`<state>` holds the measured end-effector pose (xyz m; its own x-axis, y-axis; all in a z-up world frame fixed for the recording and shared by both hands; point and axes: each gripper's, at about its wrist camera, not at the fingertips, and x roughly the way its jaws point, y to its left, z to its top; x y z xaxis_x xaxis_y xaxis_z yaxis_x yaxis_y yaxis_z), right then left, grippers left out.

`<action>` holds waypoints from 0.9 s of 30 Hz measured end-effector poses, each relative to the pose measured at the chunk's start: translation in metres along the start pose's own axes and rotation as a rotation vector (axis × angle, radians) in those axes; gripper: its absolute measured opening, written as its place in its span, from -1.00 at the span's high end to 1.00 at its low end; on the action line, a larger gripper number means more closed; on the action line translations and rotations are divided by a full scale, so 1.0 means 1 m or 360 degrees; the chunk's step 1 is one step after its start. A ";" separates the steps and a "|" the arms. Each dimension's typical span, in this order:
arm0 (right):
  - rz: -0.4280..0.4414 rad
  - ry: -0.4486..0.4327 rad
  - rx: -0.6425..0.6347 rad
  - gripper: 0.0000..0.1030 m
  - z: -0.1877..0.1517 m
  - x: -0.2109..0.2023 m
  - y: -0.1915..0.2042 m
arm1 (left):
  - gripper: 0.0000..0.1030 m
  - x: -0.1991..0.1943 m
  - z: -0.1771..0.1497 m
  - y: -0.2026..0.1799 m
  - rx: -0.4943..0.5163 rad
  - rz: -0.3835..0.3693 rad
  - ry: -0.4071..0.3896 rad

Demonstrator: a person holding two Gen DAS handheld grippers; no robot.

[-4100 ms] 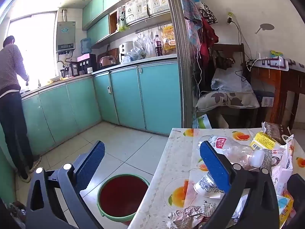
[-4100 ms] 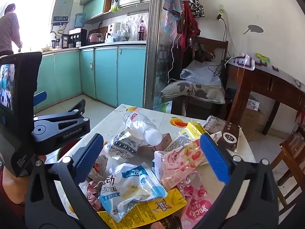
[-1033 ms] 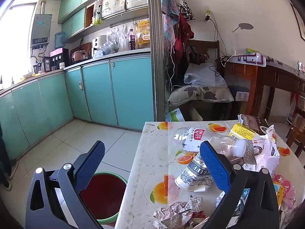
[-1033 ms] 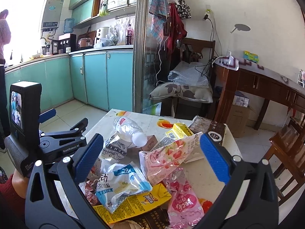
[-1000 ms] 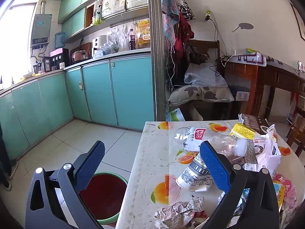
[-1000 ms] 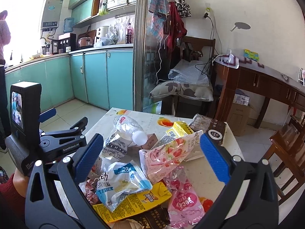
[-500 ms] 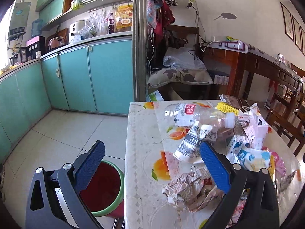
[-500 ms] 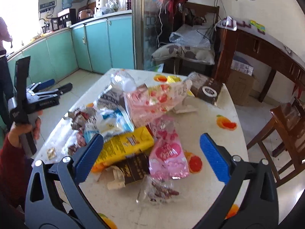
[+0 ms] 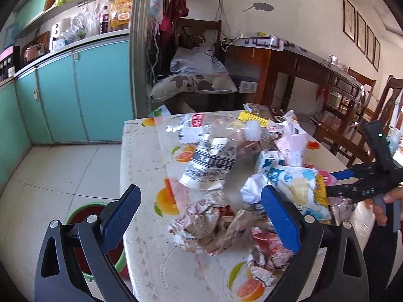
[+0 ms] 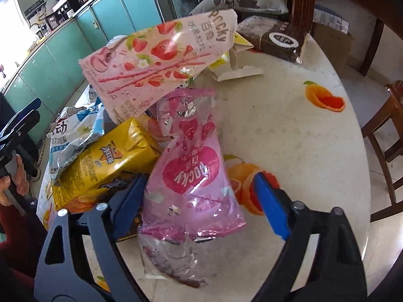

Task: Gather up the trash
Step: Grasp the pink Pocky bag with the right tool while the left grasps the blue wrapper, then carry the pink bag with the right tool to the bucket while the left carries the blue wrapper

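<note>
Right gripper [image 10: 199, 201]: jaws partly spread and just been closing, with the shiny pink heart-printed foil wrapper [image 10: 191, 176] lying between the blue pads on the table. The left pad is at the wrapper's edge; whether either pad presses on it cannot be told.

Left gripper [image 9: 201, 221]: jaws wide apart, holding nothing, poised above a crumpled brown-and-white paper wad [image 9: 206, 224] near the table edge.

Containers: a round red bucket with a green rim [image 9: 85, 209] stands on the floor just beside the table; contents cannot be made out.

Further back on the fruit-patterned table [image 10: 289, 130]: a yellow foil snack packet [image 10: 105, 166], a pale pink strawberry-printed box [image 10: 156, 60], a white-and-blue plastic bag [image 9: 292, 186], a squashed patterned paper cup [image 9: 211, 163] and a crushed clear plastic bottle [image 9: 214, 125].
</note>
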<state>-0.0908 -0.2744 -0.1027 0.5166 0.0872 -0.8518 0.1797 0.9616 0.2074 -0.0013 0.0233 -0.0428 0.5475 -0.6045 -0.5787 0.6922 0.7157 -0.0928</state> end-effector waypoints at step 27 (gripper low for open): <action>-0.0055 -0.0527 0.0163 0.88 -0.014 -0.088 -0.042 | 0.77 0.053 0.025 -0.080 -0.0051 -0.0431 0.0454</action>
<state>-0.1560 -0.3189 -0.0431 0.7495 -0.0501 -0.6601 0.2762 0.9299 0.2430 -0.0159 -0.0750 -0.0461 0.1914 -0.6549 -0.7311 0.7763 0.5568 -0.2955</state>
